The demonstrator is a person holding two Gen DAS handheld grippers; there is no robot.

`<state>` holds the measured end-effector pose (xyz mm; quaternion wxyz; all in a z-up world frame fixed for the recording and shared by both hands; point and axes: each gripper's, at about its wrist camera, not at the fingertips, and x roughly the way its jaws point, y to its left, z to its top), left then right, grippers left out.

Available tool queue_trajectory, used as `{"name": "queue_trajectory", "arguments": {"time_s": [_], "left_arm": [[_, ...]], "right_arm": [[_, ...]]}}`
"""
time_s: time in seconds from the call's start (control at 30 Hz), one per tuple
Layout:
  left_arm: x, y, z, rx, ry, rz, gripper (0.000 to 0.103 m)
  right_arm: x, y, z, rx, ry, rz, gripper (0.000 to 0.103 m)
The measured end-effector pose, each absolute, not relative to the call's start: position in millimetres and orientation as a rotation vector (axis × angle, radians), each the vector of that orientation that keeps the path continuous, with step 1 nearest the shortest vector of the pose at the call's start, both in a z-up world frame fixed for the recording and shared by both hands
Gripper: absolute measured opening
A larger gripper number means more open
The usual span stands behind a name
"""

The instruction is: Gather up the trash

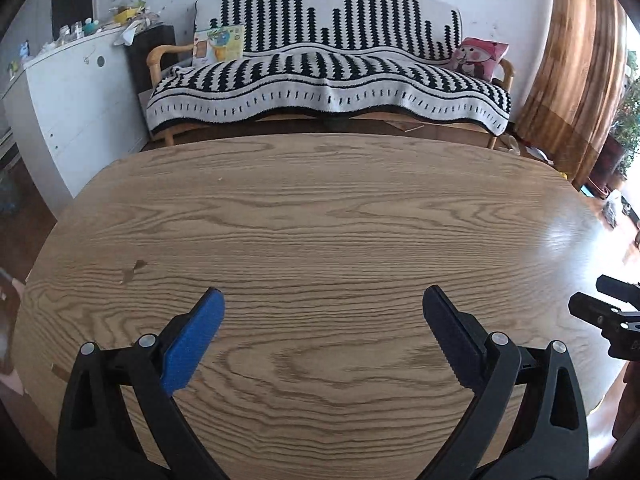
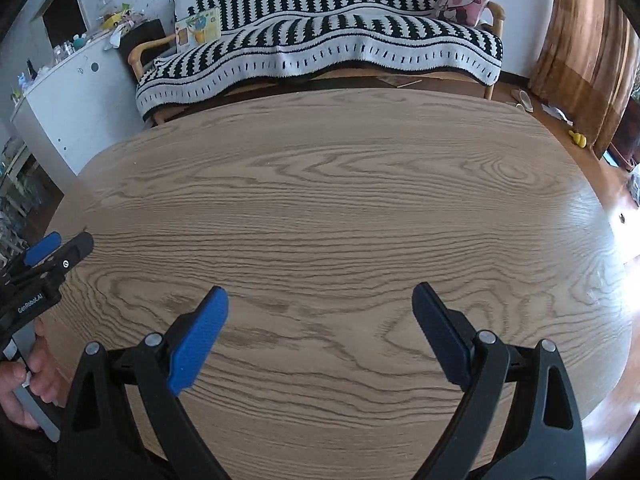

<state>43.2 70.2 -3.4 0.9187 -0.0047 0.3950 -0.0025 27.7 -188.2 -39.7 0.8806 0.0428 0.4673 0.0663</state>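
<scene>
My left gripper (image 1: pixel 323 298) hangs open over the near part of a wooden table (image 1: pixel 320 208), with nothing between its blue-padded fingers. My right gripper (image 2: pixel 320 294) is open too, above the same table (image 2: pixel 340 184), and holds nothing. No trash shows on the tabletop in either view. The right gripper (image 1: pixel 600 304) shows at the right edge of the left wrist view. The left gripper (image 2: pixel 60 246) appears at the left edge of the right wrist view, held by a hand (image 2: pixel 28 376).
Beyond the table stands a sofa (image 1: pixel 328 80) under a black-and-white blanket, with a pink cushion (image 1: pixel 478 56) and a picture book (image 1: pixel 218 44). A white cabinet (image 1: pixel 76 92) with clutter on top is at the left. Brown curtains (image 1: pixel 576 64) hang at the right.
</scene>
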Motion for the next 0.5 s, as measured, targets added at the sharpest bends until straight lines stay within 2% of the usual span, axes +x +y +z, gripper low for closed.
{"name": "queue_trajectory", "arguments": {"time_s": [0.5], "left_arm": [[40, 63, -1, 0.007, 0.800, -0.034, 0.096]], "right_arm": [[21, -199, -47, 0.087, 0.982, 0.111, 0.090]]}}
